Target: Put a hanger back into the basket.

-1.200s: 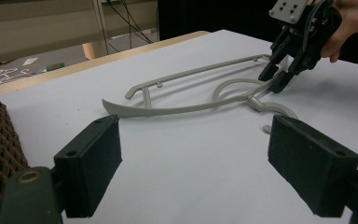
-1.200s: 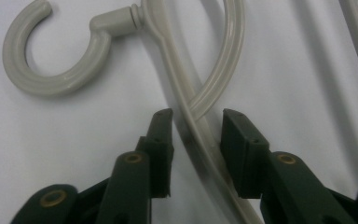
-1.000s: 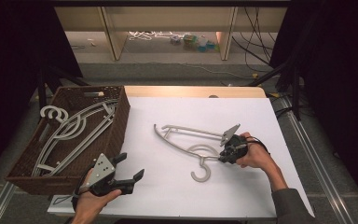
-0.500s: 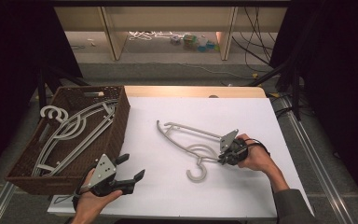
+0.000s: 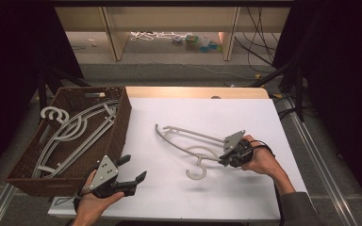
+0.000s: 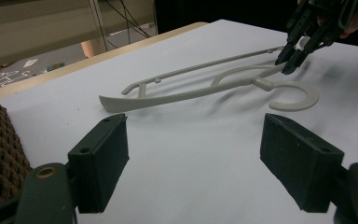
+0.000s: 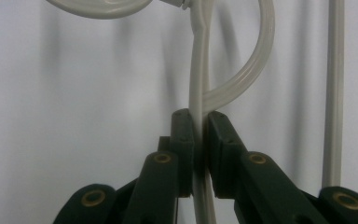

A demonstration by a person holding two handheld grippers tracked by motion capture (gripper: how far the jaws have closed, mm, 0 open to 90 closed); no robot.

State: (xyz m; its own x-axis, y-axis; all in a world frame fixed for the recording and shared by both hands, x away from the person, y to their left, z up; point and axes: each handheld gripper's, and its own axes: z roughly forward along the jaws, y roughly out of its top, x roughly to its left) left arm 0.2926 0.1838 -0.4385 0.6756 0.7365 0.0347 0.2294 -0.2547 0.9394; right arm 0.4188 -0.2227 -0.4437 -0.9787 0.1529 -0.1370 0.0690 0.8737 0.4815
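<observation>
Right claw (image 7: 200, 140) is clamped on the thin arm of a grey plastic clothes hanger (image 5: 188, 147), which lies on the white surface (image 5: 179, 197) right of the basket. Left claw (image 6: 193, 170) is held apart, empty. Grasp step judged done; next, a lift toward the woven brown basket (image 5: 118, 129), where matching smooth, curved hangers (image 5: 70, 136) are stacked.

In the right gripper view the hanger (image 7: 200, 70) runs off the top edge; small items on the floor (image 5: 195, 42) stay unidentifiable.
</observation>
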